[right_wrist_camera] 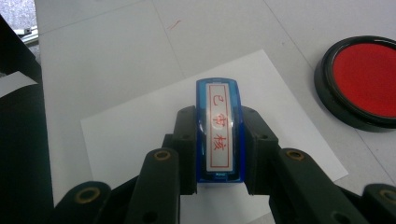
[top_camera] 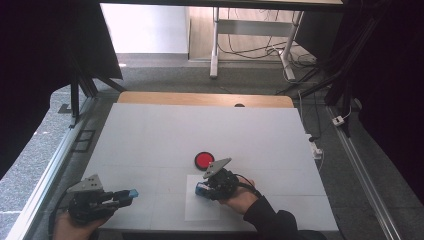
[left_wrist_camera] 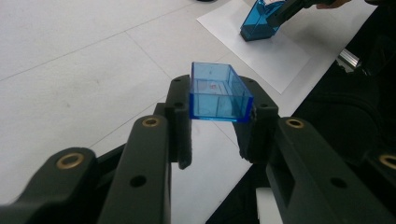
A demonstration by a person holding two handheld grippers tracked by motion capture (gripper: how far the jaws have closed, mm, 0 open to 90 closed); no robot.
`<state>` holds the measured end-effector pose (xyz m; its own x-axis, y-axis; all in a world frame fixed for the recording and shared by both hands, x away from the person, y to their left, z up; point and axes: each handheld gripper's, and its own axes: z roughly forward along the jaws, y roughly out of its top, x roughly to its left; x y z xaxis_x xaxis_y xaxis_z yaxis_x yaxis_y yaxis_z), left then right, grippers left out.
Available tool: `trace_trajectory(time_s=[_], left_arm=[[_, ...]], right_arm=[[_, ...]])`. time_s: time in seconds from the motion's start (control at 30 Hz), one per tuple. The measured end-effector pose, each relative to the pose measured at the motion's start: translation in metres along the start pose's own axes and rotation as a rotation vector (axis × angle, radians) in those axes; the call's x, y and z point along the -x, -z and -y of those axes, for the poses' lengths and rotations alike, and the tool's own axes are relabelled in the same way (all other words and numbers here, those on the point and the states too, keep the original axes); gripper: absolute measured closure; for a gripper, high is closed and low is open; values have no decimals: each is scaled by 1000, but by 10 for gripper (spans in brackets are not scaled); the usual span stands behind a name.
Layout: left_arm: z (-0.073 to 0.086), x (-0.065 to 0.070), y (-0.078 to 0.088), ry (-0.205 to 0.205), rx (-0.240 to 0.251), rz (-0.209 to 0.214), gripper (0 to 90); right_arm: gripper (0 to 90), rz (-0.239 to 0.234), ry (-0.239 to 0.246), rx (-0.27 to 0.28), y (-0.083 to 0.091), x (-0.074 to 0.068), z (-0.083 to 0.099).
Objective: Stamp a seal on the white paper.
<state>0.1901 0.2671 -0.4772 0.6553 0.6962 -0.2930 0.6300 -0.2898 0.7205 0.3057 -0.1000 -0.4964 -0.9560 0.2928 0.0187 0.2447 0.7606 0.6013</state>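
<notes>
**Stamp over paper, cap held aside**

Blue stamp (right_wrist_camera: 219,130) is sitting pinched between the jaws of the right gripper (top_camera: 204,189), its label with red characters facing the camera in the right gripper view. It is hovering over or resting on the white paper sheet (right_wrist_camera: 140,126); contact cannot be told. Red ink pad (top_camera: 204,160) is lying just beyond the sheet on the white table (top_camera: 150,140), apart from the stamp. Left gripper (top_camera: 131,194), near the table's front left edge and well apart from the sheet, is clamping the clear blue cap (left_wrist_camera: 217,93) by its sides, open end tilted towards its camera.
</notes>
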Motion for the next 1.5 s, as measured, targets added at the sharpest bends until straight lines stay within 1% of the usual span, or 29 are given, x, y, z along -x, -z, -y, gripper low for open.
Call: trace_trajectory(time_s=[0.07,0.1,0.23,0.33,0.37,0.53,0.6,0.63,0.8,0.9,0.97,1.1,1.23,1.33,1.43,1.47,1.5], left_arm=[[0,0,0,0,-1,1,687],[0,0,0,0,0,1,687],[0,0,0,2,2,3,687],[0,-1,0,2,2,3,687],[0,-1,0,3,2,3,687],[0,0,0,3,3,3,687],[0,-1,0,3,3,5,687],[0,-1,0,3,3,6,687],[0,-1,1,6,3,8,687],[0,-1,0,5,2,9,687],[0,-1,0,5,2,8,687],[0,-1,0,4,1,9,687],[0,-1,0,5,1,10,686],[0,-1,0,5,0,10,687],[0,-1,0,4,-1,10,687],[0,-1,0,5,-1,10,687],[0,-1,0,5,-1,10,687]], right_arm=[[704,-8,-3,0,0,1,0],[704,0,-3,-4,0,0,0],[704,-23,-30,25,2,2,0],[704,-13,-32,43,6,2,-2],[704,-13,-40,50,7,2,-2],[705,-13,-35,57,11,3,-3],[705,-14,-36,65,13,2,-4],[705,-13,-44,73,15,2,-5],[705,-25,-44,86,22,4,-8],[705,-36,-54,102,24,3,-10],[705,-38,-48,107,27,3,-11],[704,-40,-47,133,33,3,-13],[704,-32,-26,168,40,3,-15],[705,-31,-16,181,46,3,-17],[705,-29,-13,194,51,2,-19],[705,-27,-13,188,53,2,-19],[705,-31,-17,200,54,3,-20]])
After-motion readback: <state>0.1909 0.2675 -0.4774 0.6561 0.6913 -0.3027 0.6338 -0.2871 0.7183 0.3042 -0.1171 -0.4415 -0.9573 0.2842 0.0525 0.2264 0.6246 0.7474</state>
